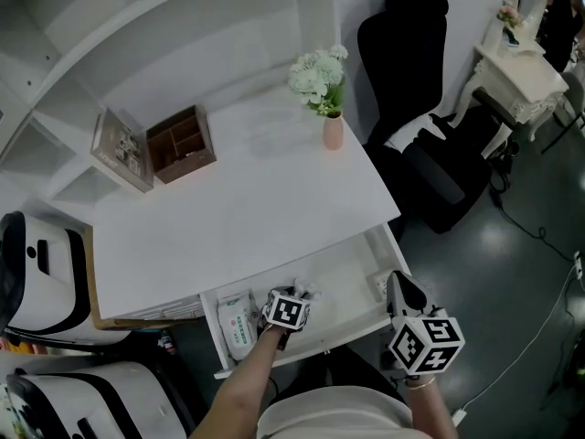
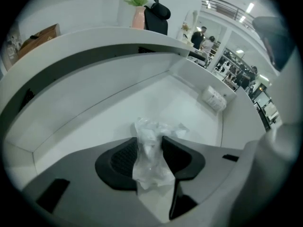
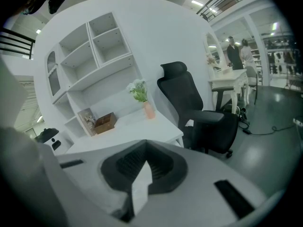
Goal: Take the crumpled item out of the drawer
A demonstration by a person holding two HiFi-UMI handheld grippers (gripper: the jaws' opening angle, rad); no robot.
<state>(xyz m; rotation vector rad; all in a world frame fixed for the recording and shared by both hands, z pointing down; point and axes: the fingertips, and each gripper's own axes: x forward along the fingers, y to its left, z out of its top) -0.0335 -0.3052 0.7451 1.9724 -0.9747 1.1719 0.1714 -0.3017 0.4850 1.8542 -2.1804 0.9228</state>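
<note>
The drawer (image 1: 361,326) under the white desk (image 1: 247,208) stands pulled out. Inside it lies the crumpled item (image 2: 156,129), a wad of clear plastic film (image 1: 307,292). My left gripper (image 2: 150,148) points steeply down into the drawer, its two dark pads against the wad's sides. In the head view that left gripper (image 1: 294,298) sits over the drawer's middle. My right gripper (image 1: 403,293) hovers off the drawer's right front corner, pointing towards the desk. In its own view the right gripper (image 3: 144,162) has its pads together with nothing between them.
A green-and-white wipes pack (image 1: 236,323) lies at the drawer's left end and a small white packet (image 2: 214,98) at its right end. On the desk stand a flower vase (image 1: 332,128), a wooden organiser (image 1: 181,144) and a picture frame (image 1: 122,151). A black office chair (image 1: 416,108) is to the right.
</note>
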